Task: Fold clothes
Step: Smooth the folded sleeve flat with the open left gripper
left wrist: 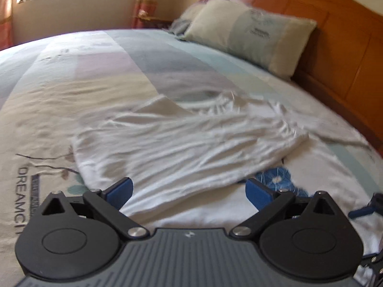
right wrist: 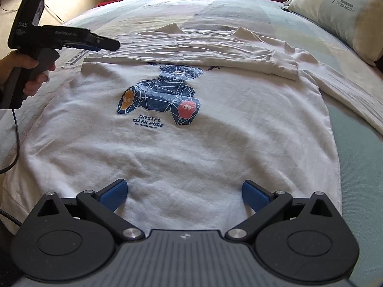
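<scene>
We see a person's hand (right wrist: 22, 71) at nine o'clock in the right wrist view, wrapped around the pistol grip of the left gripper (right wrist: 105, 43), which it holds level, pointing toward three o'clock over the top edge of the white sweatshirt (right wrist: 182, 143). A black cable (right wrist: 14, 141) trails down from that grip toward seven o'clock.

The sweatshirt lies spread on the bed (right wrist: 359, 167), front up, with a blue geometric bear print (right wrist: 162, 95) and the words CRYSTAL CLEAR PURE beneath it. Its upper part is folded down across the chest, so that a sleeve with a ribbed cuff (right wrist: 284, 69) lies along the fold toward two o'clock, covering the bear's head. The other sleeve runs off toward four o'clock. A pillow (right wrist: 344, 9) sits at one o'clock against the headboard (left wrist: 335, 24).

In the left wrist view the left gripper (left wrist: 189, 192) has its blue pads (left wrist: 119, 192) spread wide apart, holding nothing, with the folded cloth (left wrist: 179, 148) ahead at twelve o'clock, blurred. In the right wrist view the right gripper (right wrist: 184, 193) is likewise spread wide and empty, above the lower body of the sweatshirt; we cannot tell whether its pads touch the fabric.
</scene>
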`<control>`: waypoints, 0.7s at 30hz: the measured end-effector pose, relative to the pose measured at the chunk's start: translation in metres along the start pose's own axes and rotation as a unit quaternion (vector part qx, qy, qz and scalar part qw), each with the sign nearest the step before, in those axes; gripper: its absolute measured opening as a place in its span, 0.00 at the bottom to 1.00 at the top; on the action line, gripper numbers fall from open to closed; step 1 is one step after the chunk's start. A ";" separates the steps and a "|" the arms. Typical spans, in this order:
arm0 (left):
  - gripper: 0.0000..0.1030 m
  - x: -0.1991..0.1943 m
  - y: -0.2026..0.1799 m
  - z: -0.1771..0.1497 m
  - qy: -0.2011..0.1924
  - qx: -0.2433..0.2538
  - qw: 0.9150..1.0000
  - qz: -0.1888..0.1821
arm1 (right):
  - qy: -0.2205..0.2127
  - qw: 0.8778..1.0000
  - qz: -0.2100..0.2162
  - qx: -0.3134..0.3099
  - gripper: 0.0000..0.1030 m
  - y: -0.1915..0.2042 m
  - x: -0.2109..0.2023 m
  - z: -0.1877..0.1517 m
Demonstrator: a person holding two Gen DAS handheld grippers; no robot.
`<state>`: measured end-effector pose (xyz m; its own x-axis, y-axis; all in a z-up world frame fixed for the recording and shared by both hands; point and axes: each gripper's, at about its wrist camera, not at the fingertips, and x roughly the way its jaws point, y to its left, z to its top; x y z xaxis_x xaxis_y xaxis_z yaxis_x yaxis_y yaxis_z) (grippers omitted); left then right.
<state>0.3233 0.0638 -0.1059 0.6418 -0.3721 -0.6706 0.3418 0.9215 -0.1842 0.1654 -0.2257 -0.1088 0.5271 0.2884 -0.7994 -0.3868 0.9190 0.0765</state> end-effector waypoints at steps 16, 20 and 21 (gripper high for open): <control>0.98 -0.015 -0.019 -0.032 0.038 -0.041 0.998 0.011 | -0.018 1.000 -0.013 0.008 1.00 0.002 -0.001 -0.005; 0.98 -0.033 -0.028 -0.045 0.049 -0.022 0.998 0.017 | -0.021 1.000 -0.013 0.007 1.00 0.003 -0.001 -0.004; 0.98 -0.039 -0.032 -0.048 0.047 -0.016 0.999 0.018 | -0.022 1.000 -0.014 0.007 1.00 0.003 -0.001 -0.004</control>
<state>0.2543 0.0542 -0.1085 0.5855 -0.3286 -0.7411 0.2970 0.9376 -0.1811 0.1608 -0.2244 -0.1102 0.5701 0.2745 -0.7744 -0.3610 0.9304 0.0640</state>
